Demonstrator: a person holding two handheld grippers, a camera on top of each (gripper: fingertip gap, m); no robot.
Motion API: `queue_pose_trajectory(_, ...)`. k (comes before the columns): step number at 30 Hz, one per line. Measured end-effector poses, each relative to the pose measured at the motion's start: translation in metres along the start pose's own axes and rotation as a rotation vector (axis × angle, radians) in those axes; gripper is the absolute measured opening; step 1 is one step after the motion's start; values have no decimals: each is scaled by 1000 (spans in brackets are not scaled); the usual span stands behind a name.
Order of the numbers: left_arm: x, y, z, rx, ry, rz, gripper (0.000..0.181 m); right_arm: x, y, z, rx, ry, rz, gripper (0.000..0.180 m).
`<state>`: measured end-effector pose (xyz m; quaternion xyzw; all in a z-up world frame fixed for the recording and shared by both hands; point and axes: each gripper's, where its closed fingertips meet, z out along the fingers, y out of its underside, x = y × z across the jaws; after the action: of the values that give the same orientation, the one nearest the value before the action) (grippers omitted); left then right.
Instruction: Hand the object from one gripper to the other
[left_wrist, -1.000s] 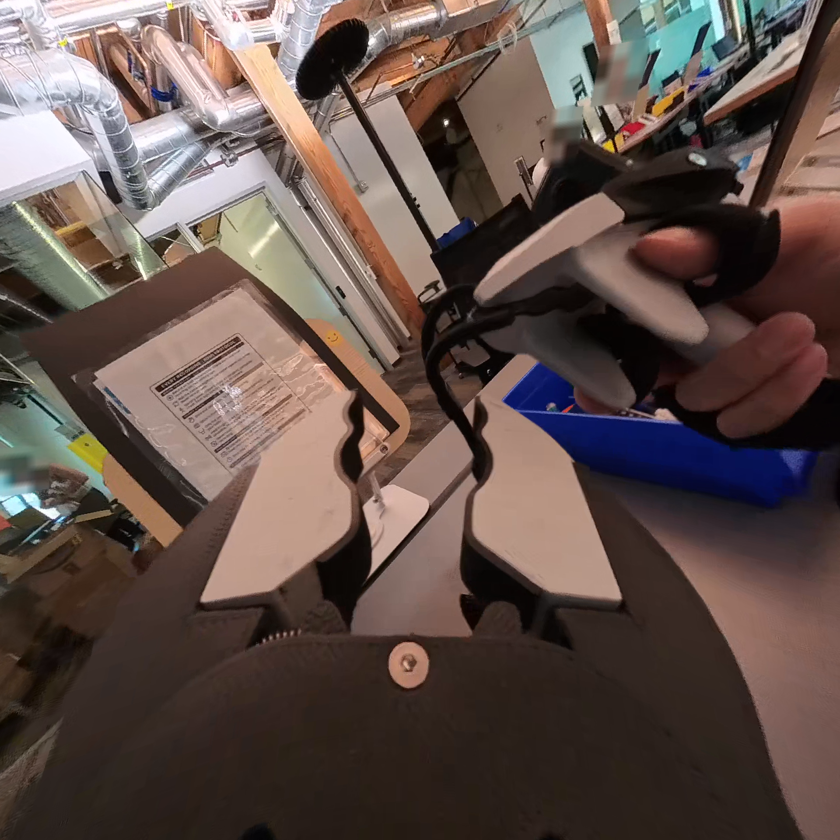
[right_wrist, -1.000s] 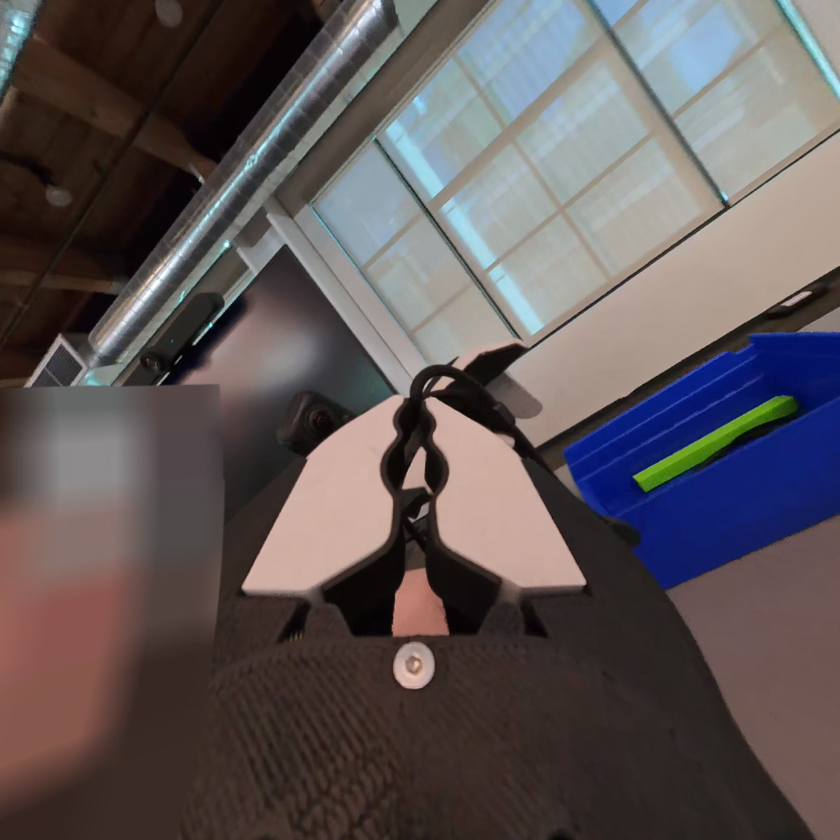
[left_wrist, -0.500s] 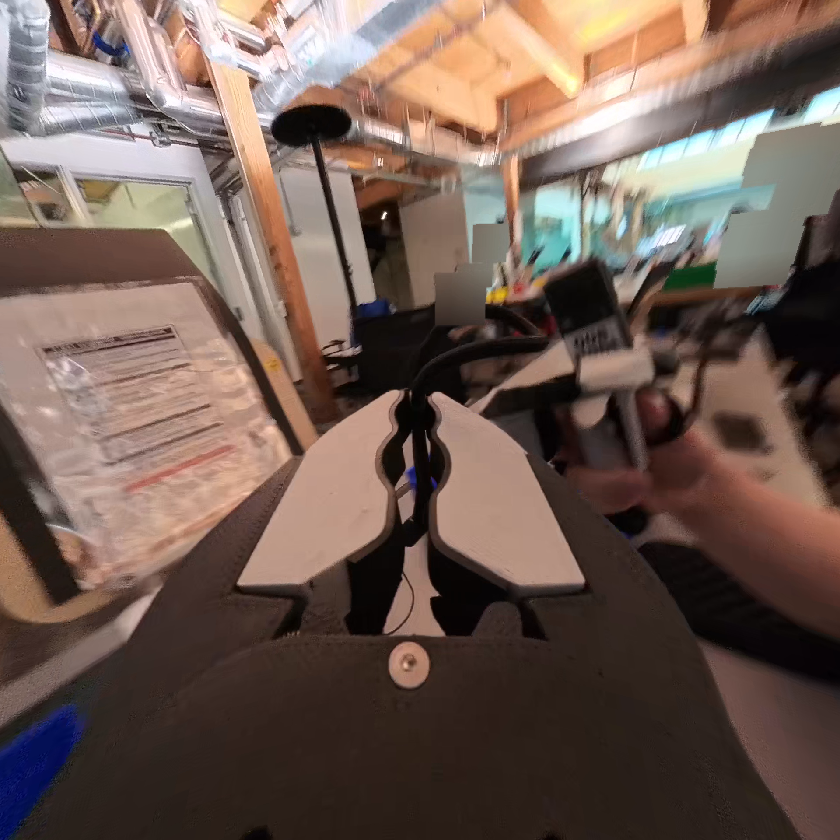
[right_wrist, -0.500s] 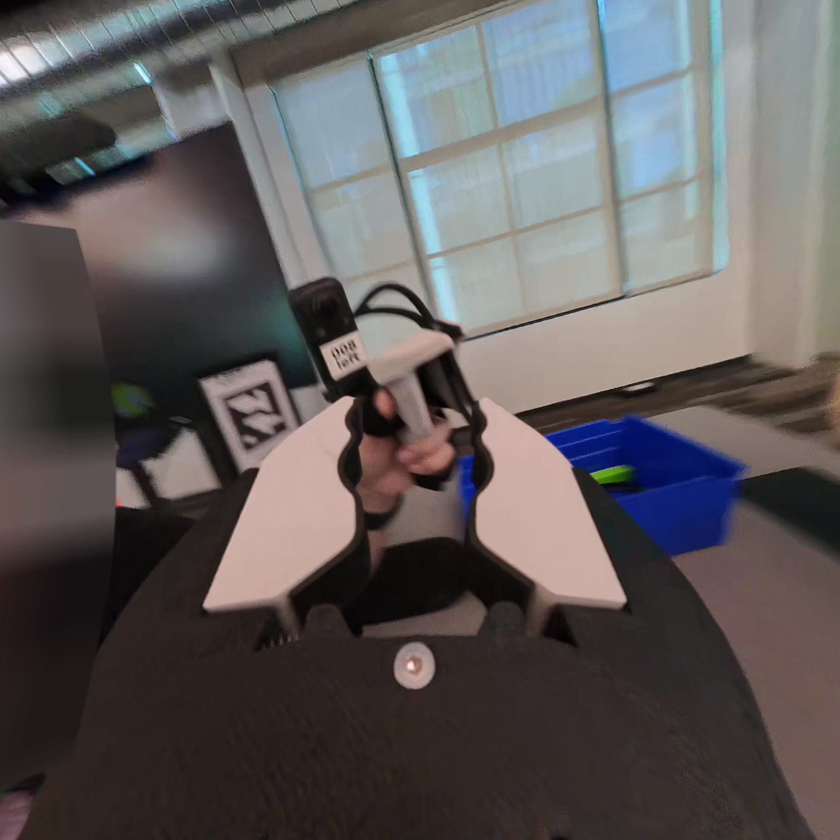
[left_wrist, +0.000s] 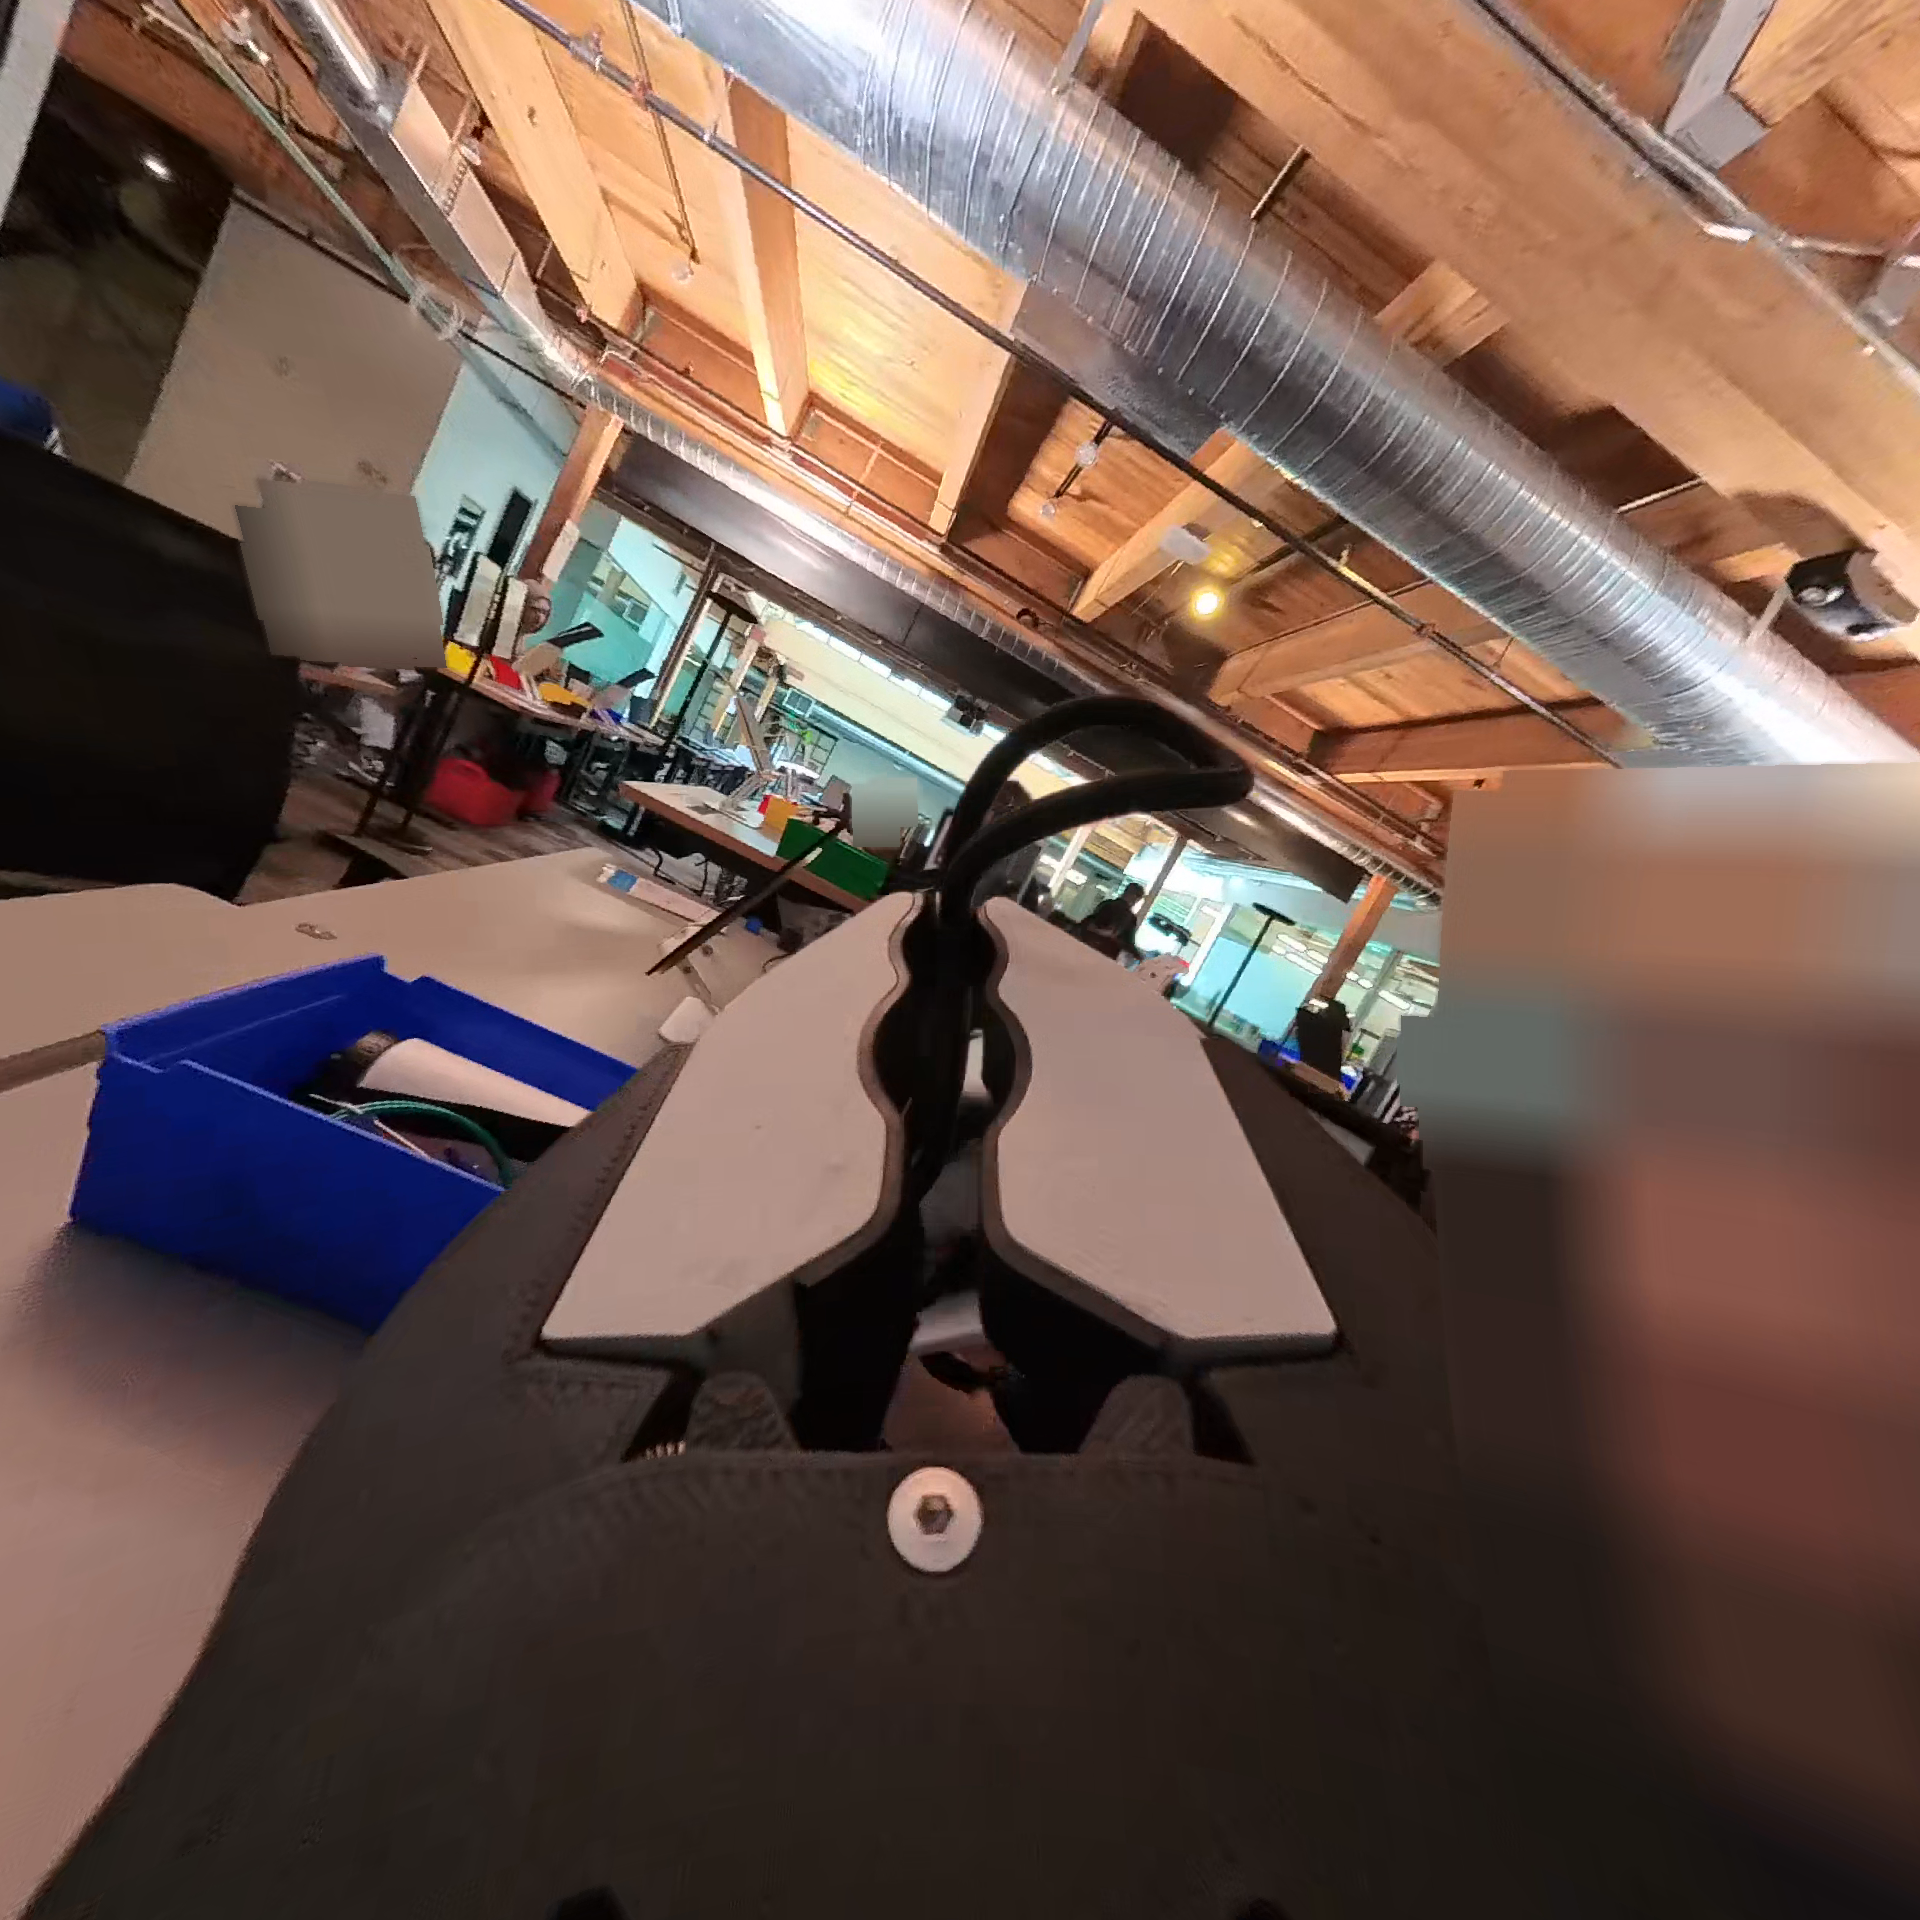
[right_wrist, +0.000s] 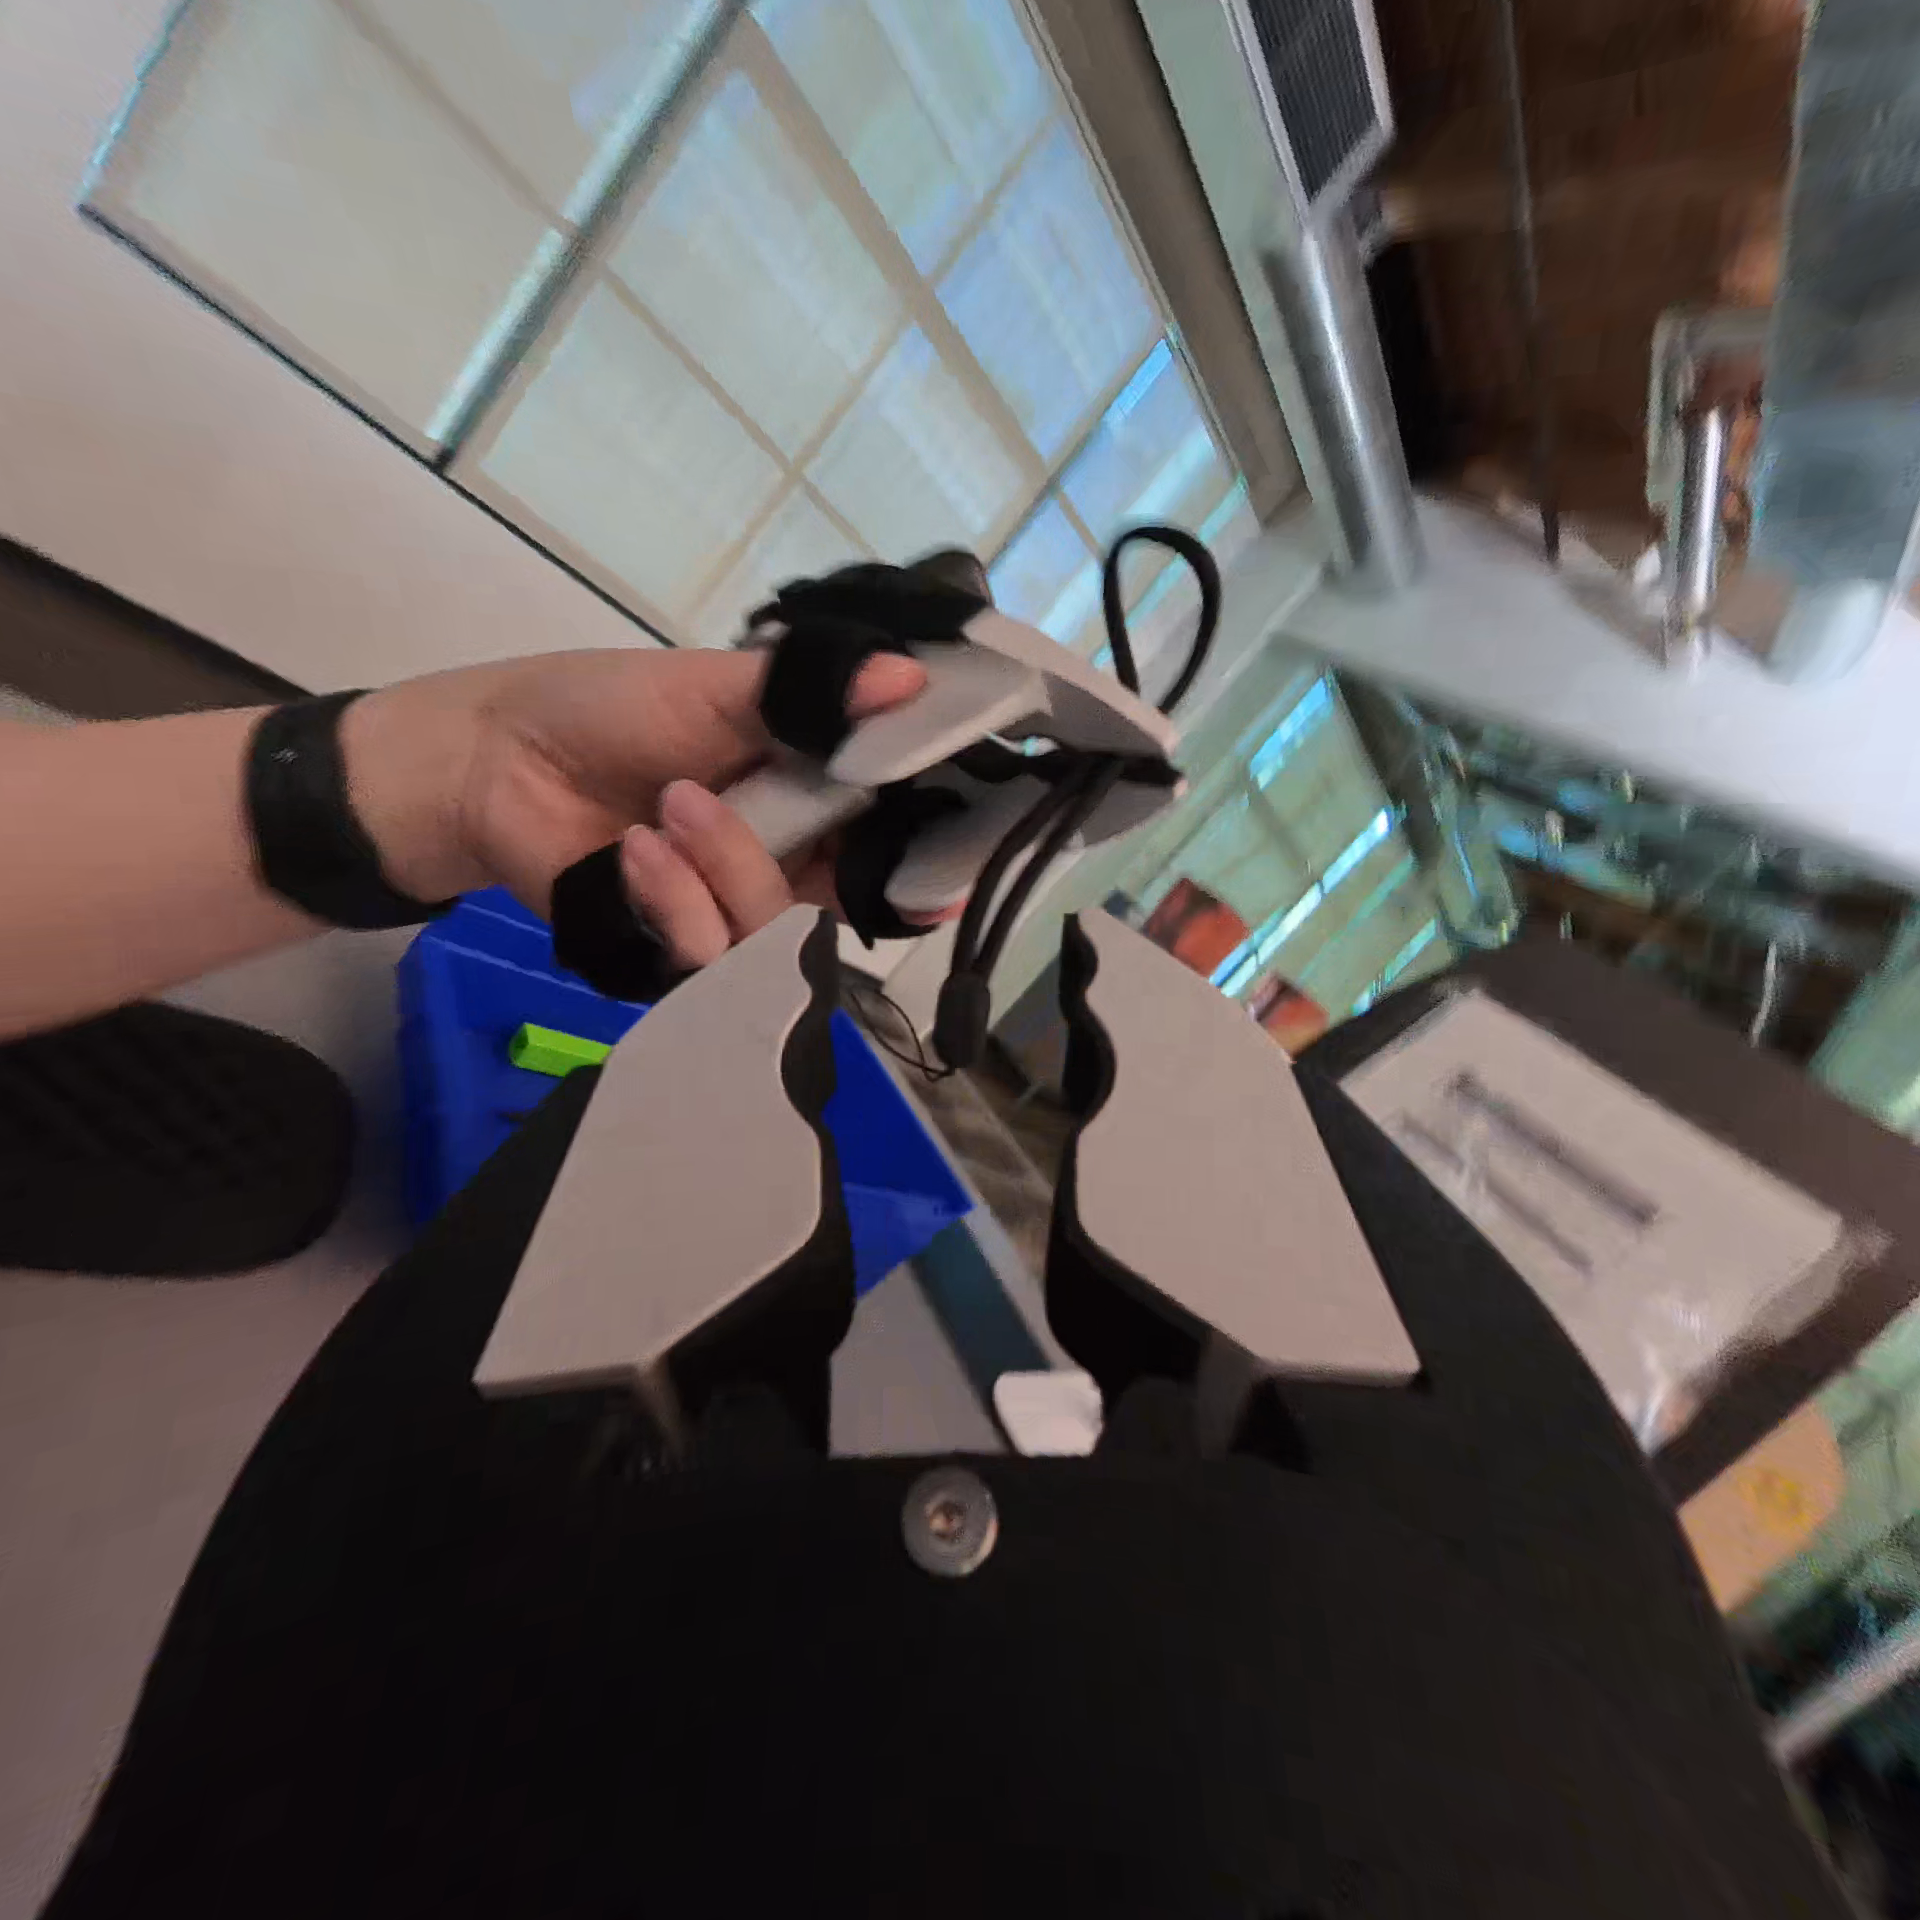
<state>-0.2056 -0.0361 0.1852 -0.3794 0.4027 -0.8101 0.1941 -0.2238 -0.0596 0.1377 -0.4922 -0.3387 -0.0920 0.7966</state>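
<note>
A black cable (left_wrist: 1091, 774) is looped, with its strands clamped between the fingers of my left gripper (left_wrist: 951, 920), which is shut on it. The loop sticks out above the fingertips. In the right wrist view the left gripper (right_wrist: 1143, 764) is held in a hand just beyond my right gripper's tips. The cable's loop (right_wrist: 1158, 613) rises above it, and its plug end (right_wrist: 961, 1013) hangs down between my right gripper's fingers without touching them. My right gripper (right_wrist: 948, 940) is open and empty.
A blue bin (left_wrist: 281, 1174) with cables and parts stands on the grey table (left_wrist: 156, 1455) to the left. In the right wrist view the bin (right_wrist: 457, 997) holds a green piece (right_wrist: 551, 1044). A dark board with a paper sheet (right_wrist: 1558, 1195) stands at right. The tips of one gripper are about 6 cm away from the tips of the other.
One second ago my right gripper was shut on the cable and the left was open. The left has closed on the cable, the right has opened, and both have swung apart.
</note>
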Motion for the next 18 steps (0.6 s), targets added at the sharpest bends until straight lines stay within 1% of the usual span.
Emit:
queue_pose_trajectory(3, 4, 9, 7, -29, 10, 12, 5, 13, 11, 2, -43, 89, 65, 40)
queue_pose_trajectory(8, 9, 20, 15, -66, 27, 15, 5, 9, 13, 2, -39, 20, 152, 33)
queue_pose_trajectory(9, 9, 21, 16, -70, 30, 14, 5, 7, 13, 2, -38, 7, 164, 27)
queue_pose_trajectory(10, 10, 22, 17, -72, 35, 11, 5, 6, 12, 1, -36, -6, 164, 10)
queue_pose_trajectory(12, 10, 23, 17, -78, 43, -2, 5, 8, 12, -1, -41, -11, 155, 9)
queue_pose_trajectory(13, 8, 23, 17, -81, 27, -7, 13, 11, 13, -2, -57, -12, 149, 9)
queue_pose_trajectory(15, -6, 25, 16, -111, -75, 8, 29, 35, 15, -10, -89, 30, 138, 9)
queue_pose_trajectory(16, -12, 27, 14, -136, -121, 33, 37, 54, 16, -18, -120, 64, 134, 9)
queue_pose_trajectory(18, -18, 30, 12, -174, -182, 83, 53, 99, 28, -45, -254, 119, 170, 8)
